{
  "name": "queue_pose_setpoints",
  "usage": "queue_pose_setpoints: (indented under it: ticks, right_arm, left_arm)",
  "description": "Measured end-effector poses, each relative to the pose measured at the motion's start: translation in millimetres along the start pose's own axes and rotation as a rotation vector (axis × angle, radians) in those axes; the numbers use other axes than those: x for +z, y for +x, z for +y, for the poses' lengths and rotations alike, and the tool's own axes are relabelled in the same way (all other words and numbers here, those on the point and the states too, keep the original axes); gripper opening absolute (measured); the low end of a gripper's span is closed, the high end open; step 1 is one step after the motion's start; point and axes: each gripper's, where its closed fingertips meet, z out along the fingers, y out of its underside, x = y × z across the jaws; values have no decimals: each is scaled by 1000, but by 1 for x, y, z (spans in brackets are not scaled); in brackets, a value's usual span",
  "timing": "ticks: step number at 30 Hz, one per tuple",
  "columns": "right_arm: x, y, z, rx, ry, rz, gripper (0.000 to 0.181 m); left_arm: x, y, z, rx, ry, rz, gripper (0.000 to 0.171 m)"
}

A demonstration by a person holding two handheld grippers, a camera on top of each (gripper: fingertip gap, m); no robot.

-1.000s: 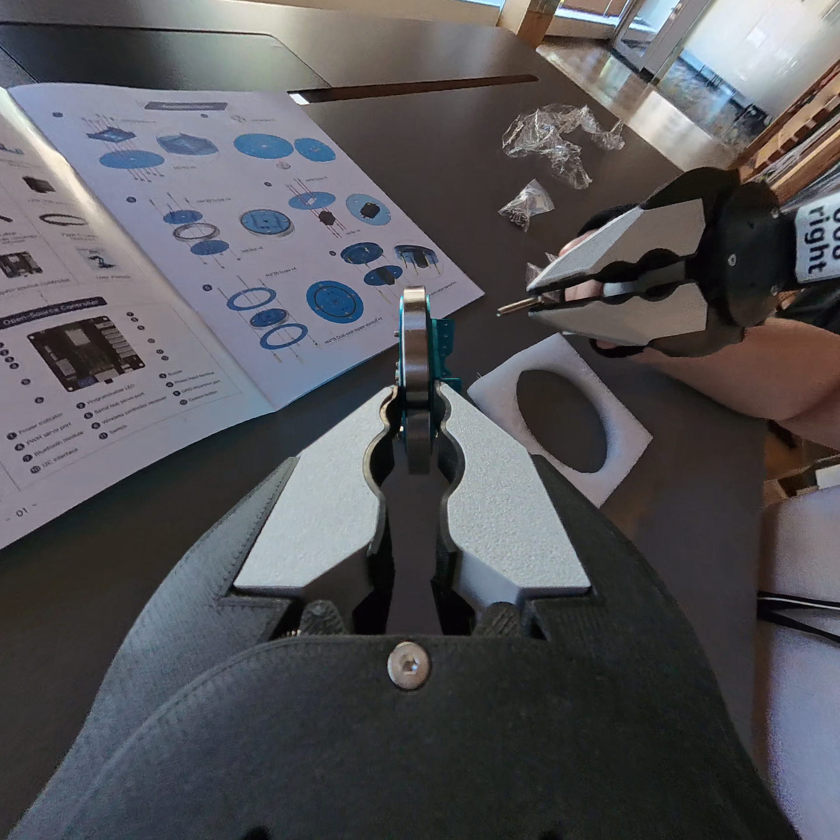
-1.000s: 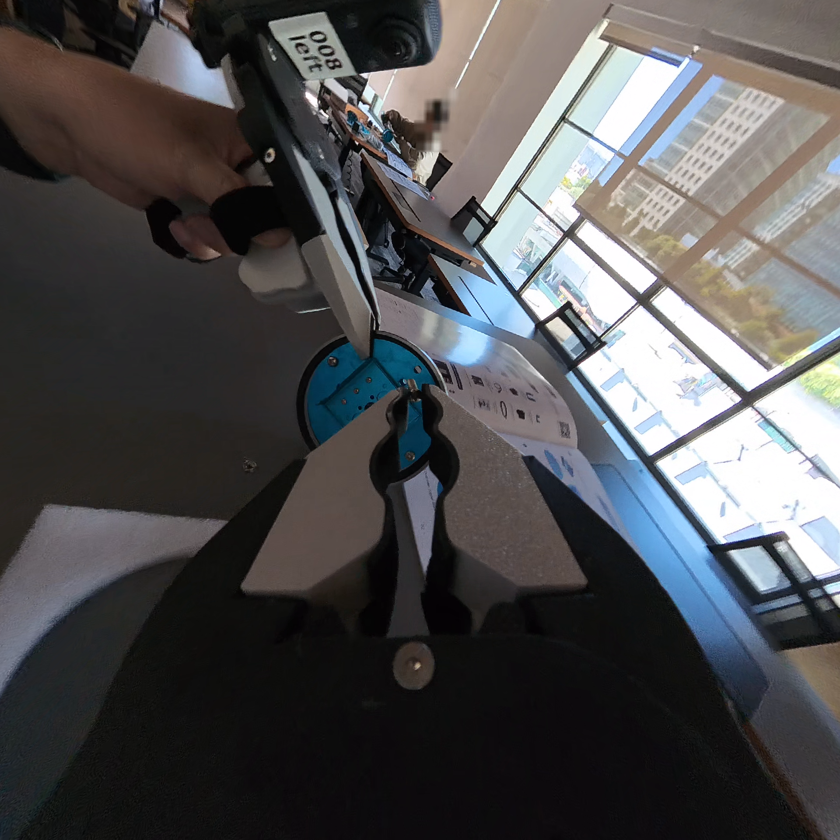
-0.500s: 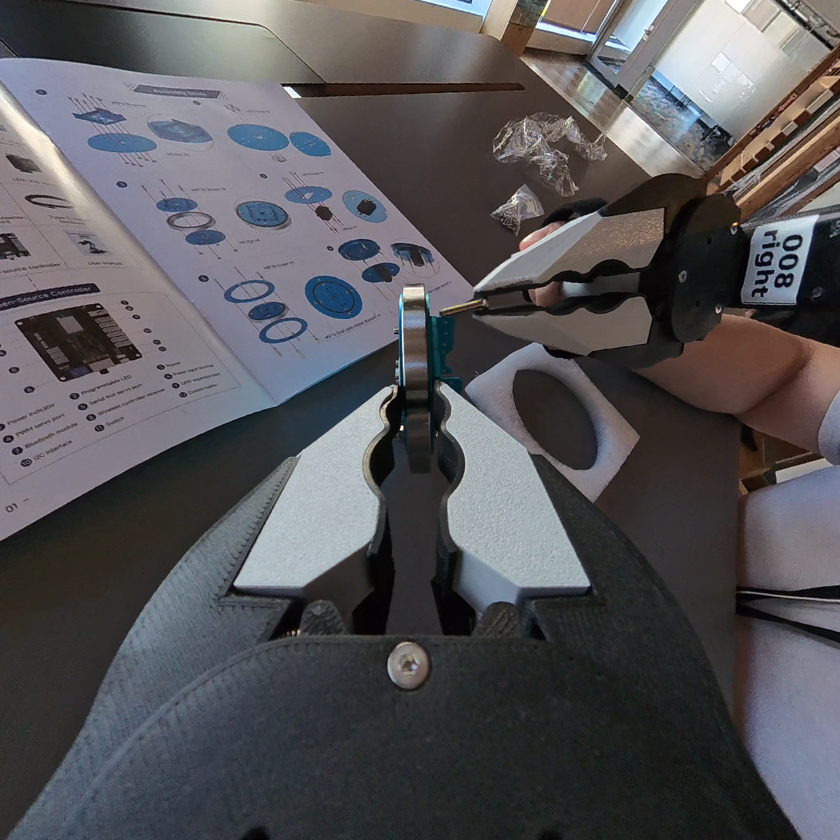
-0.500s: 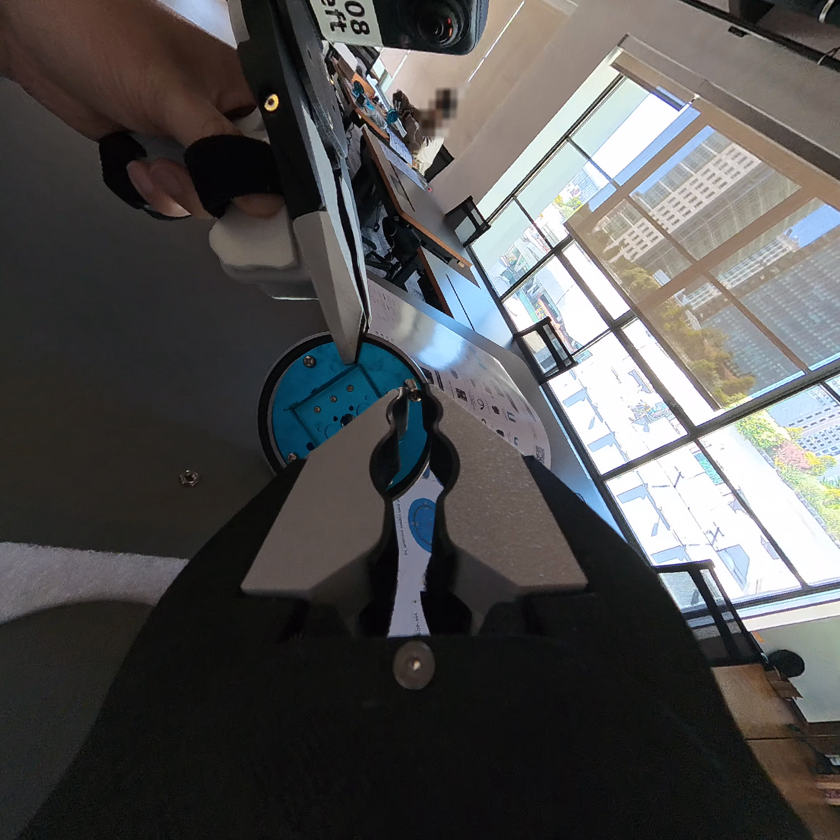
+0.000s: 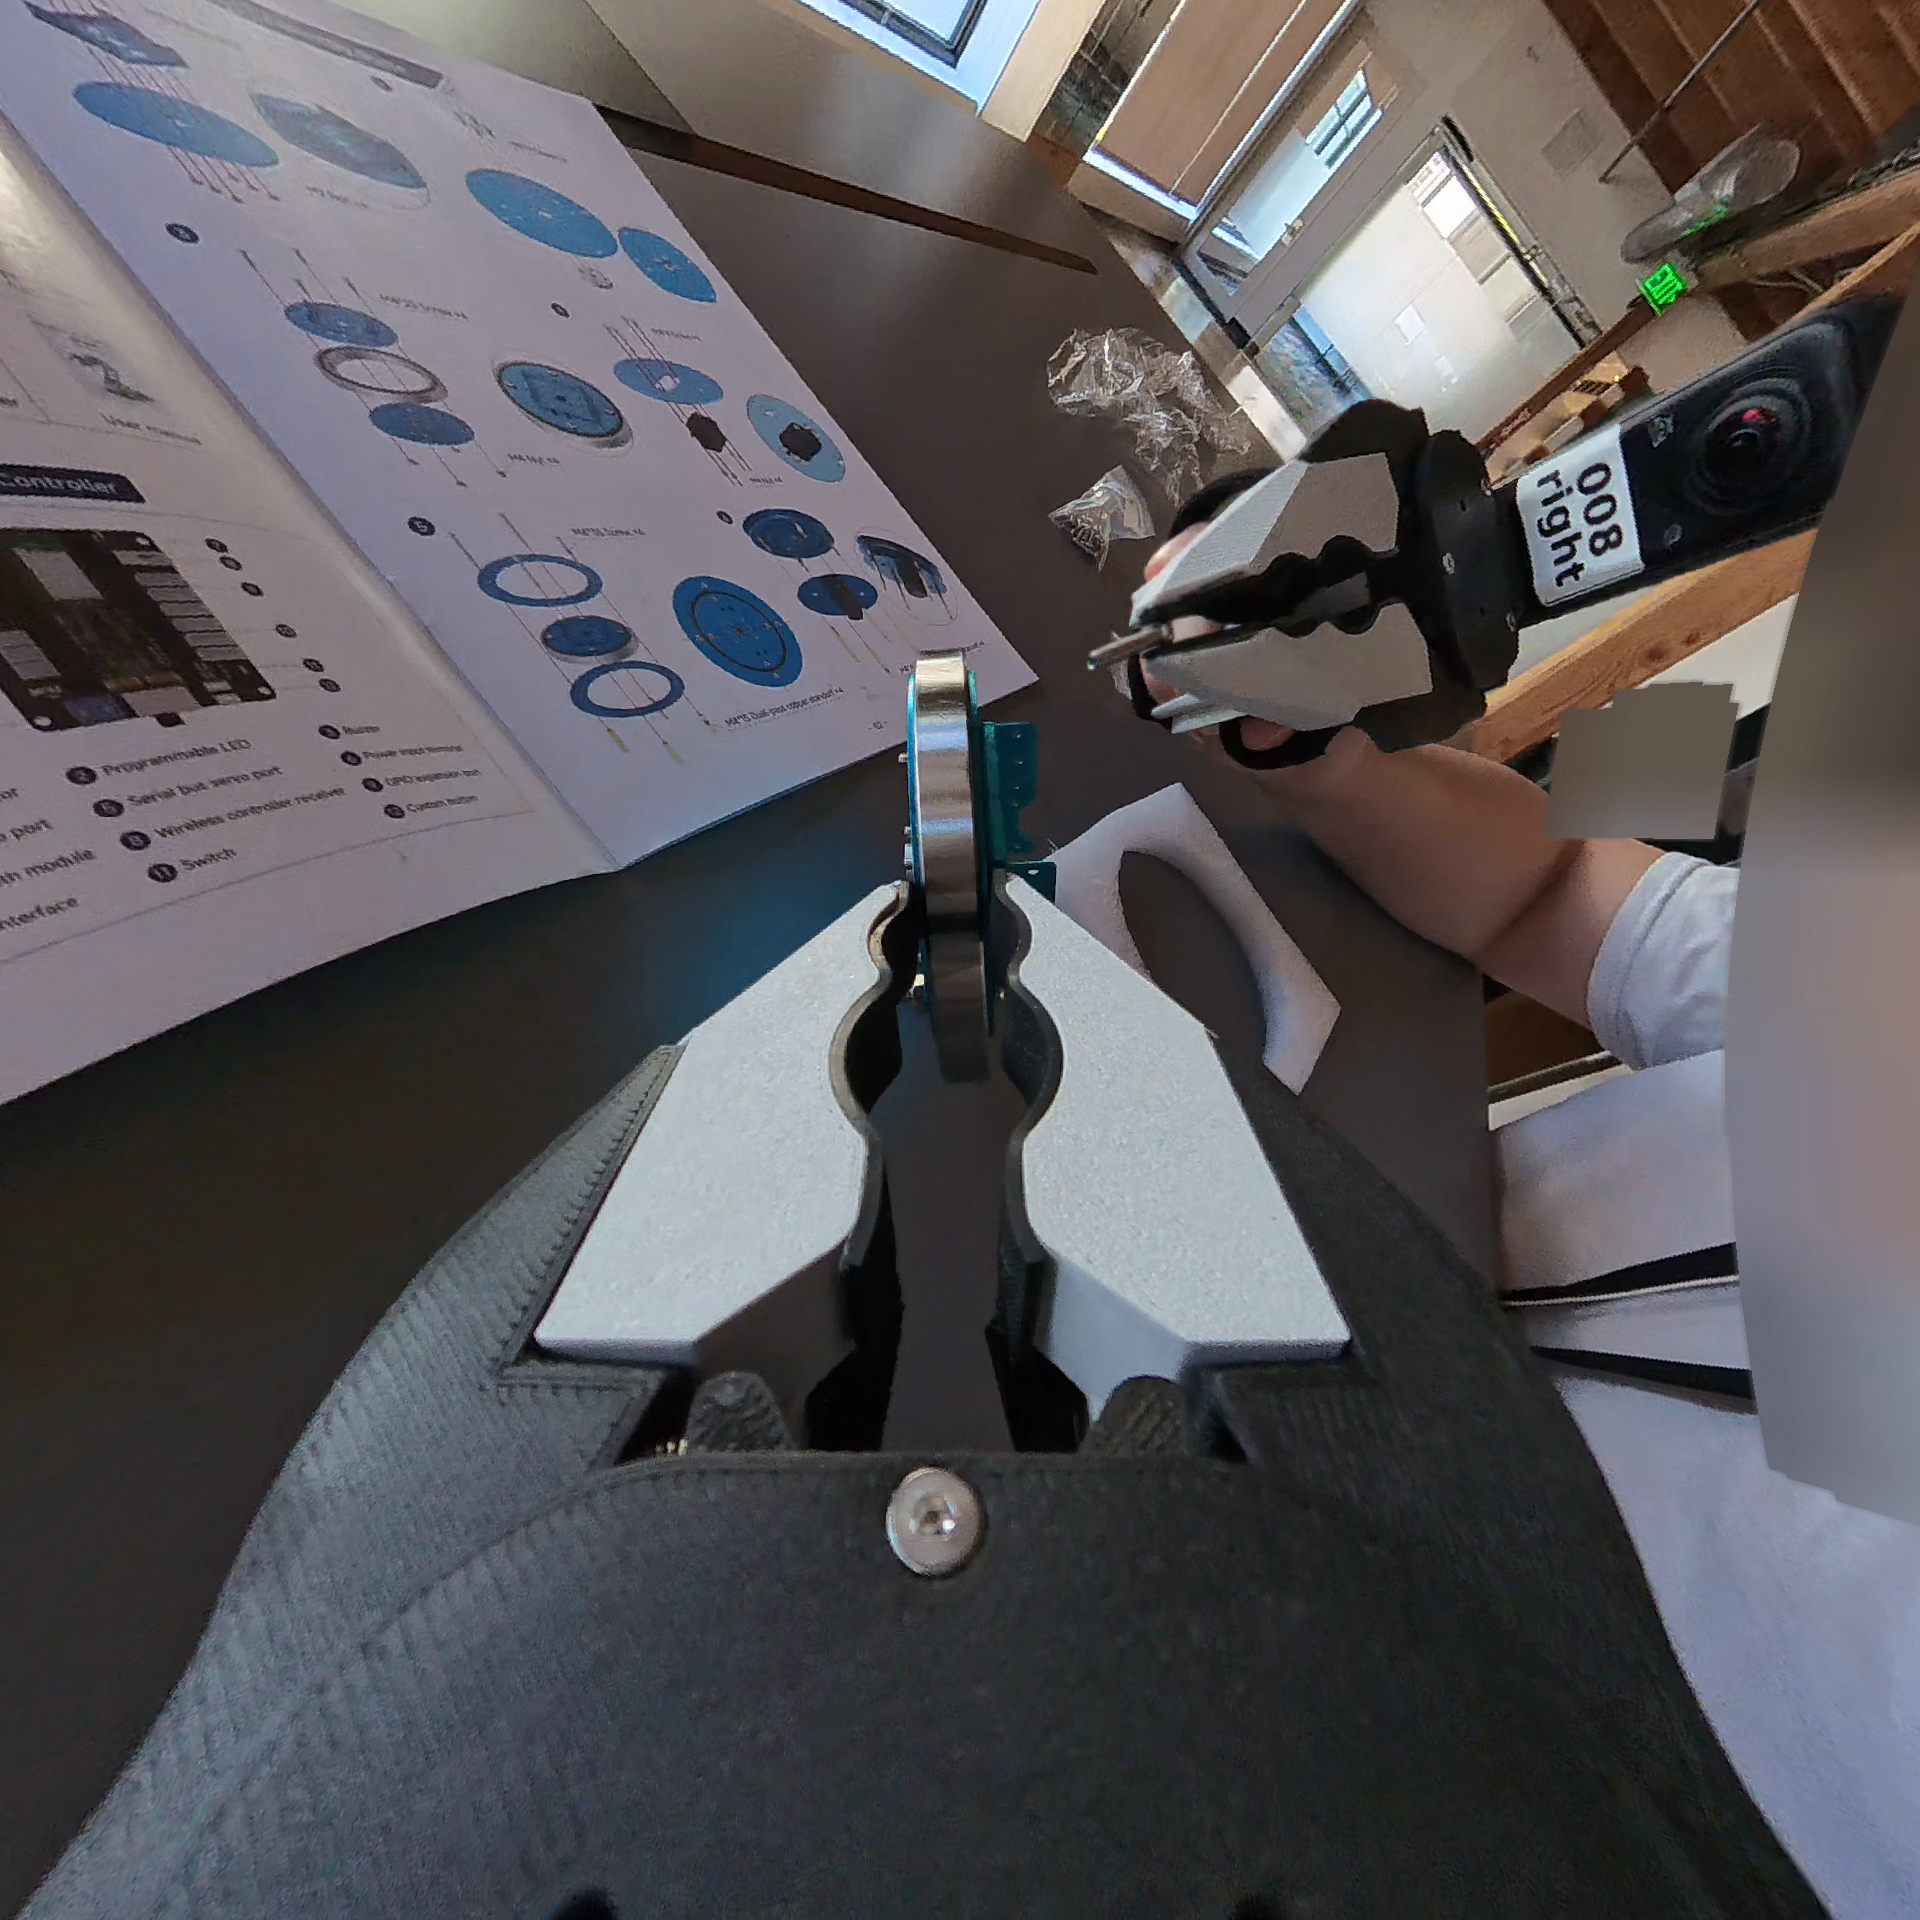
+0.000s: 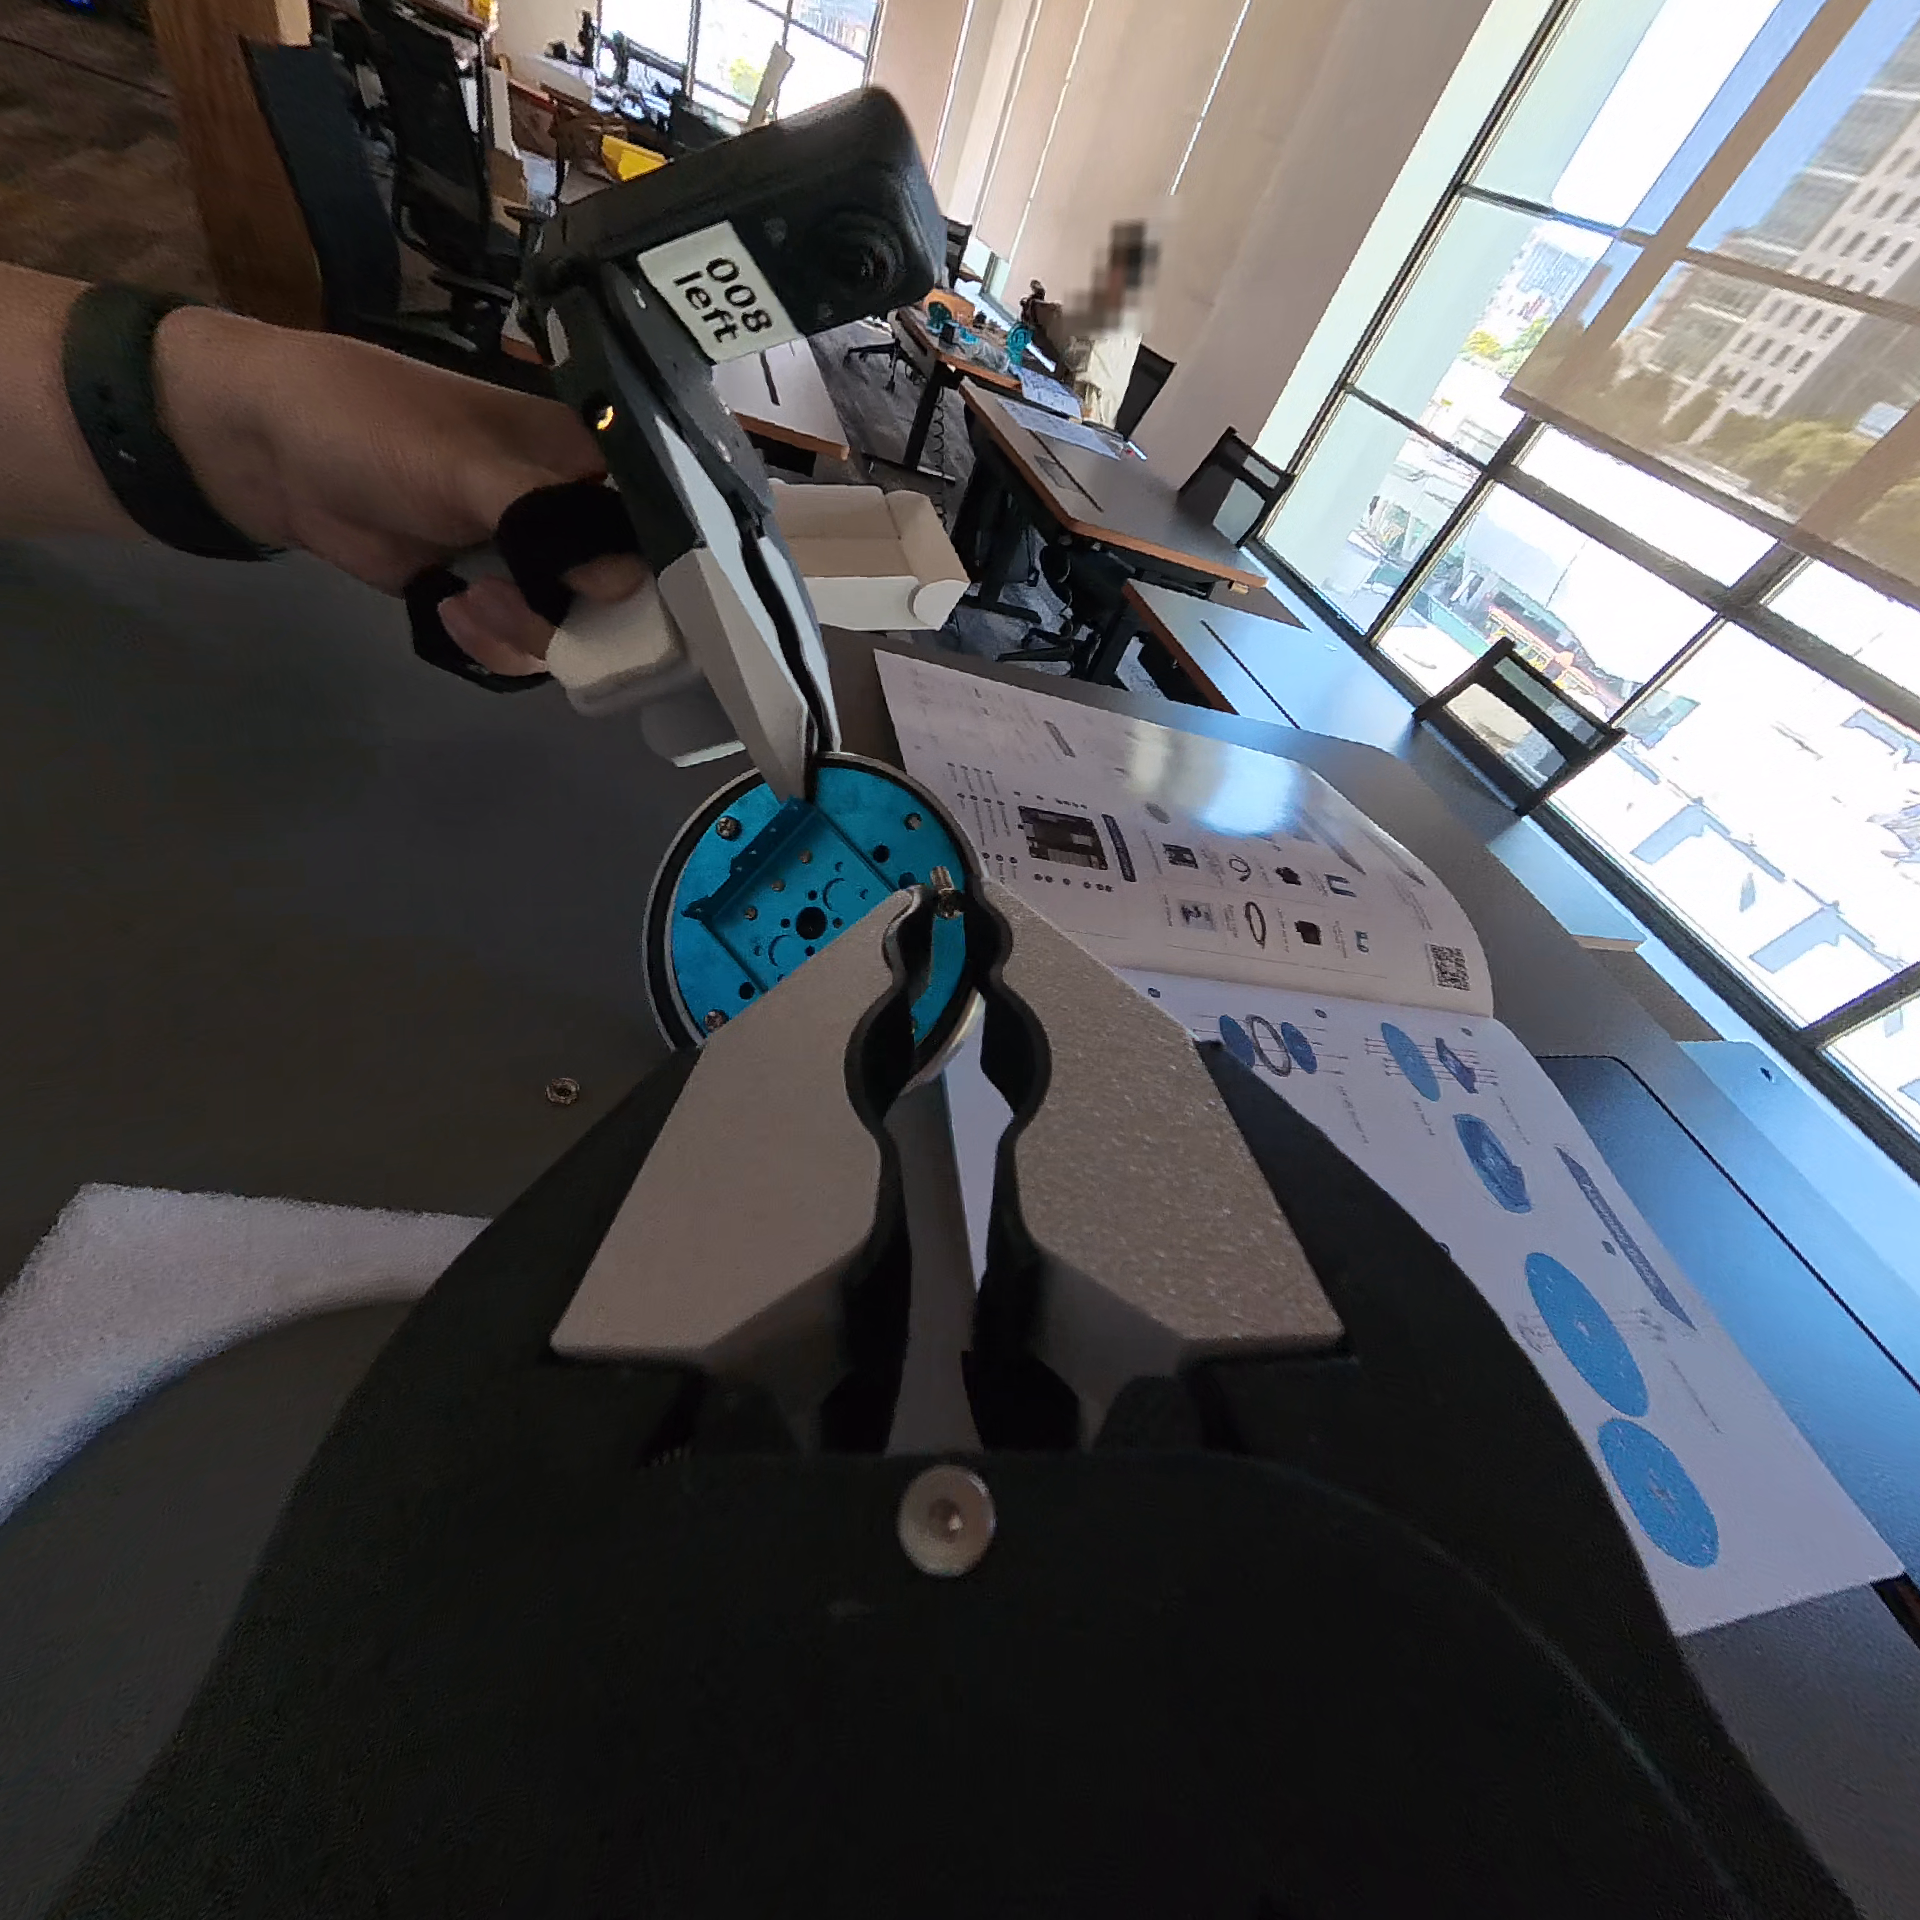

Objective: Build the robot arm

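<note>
My left gripper [image 5: 951,894] is shut on a round blue disc with a steel ring [image 5: 948,790], held upright on edge above the dark table. In the right wrist view the disc [image 6: 800,914] shows its blue face with a bracket and several holes, and the left gripper [image 6: 810,769] grips its upper rim. My right gripper [image 6: 940,909] is shut on a small metal screw [image 6: 943,891], whose head sits just off the disc's right edge. In the left wrist view the right gripper [image 5: 1143,649] and its screw [image 5: 1117,646] are to the right of the disc, apart from it.
An open instruction booklet [image 5: 416,468] lies on the table at the left. A white foam frame with an oval hole [image 5: 1226,935] lies under the disc's right. Crumpled clear bags [image 5: 1132,395] lie farther back. A small nut [image 6: 561,1089] lies on the table [image 6: 260,831]. The gap from one gripper's tips to the other's is roughly 7 cm.
The right gripper with the screw came close to the disc half a second ago, then drew back to the right and up. Both views have tilted; the left gripper keeps the disc.
</note>
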Motion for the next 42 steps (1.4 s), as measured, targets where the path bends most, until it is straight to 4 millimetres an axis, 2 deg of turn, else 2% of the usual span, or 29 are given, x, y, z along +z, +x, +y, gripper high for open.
queue_pose_setpoints:
  ticks: [8, 14, 23, 29, 33, 36, 42]
  right_arm:
    - [0, -13, -11, -62, 32, 14, 3]
    - [6, -22, -8, -87, 5, -4, 3]
    - [8, -22, -4, -129, -28, 25, 3]
    - [-12, 1, -6, 37, 28, 26, 3]
    - [-21, 12, 9, 185, -13, -3, 3]
    - [-19, 5, 13, 255, -27, -59, 4]
    - [-12, -16, 9, 204, -54, -90, 4]
  left_arm:
    - [2, 17, 3, 169, -30, -70, 12]
    - [3, 21, 5, 163, -27, -74, 12]
    - [4, 23, 4, 174, -28, -104, 12]
    - [4, 25, 6, 194, -29, -114, 12]
    - [2, 23, 6, 158, -18, -94, 12]
    - [1, 20, 7, 114, -9, -66, 13]
    - [2, 21, 8, 108, -11, -45, 13]
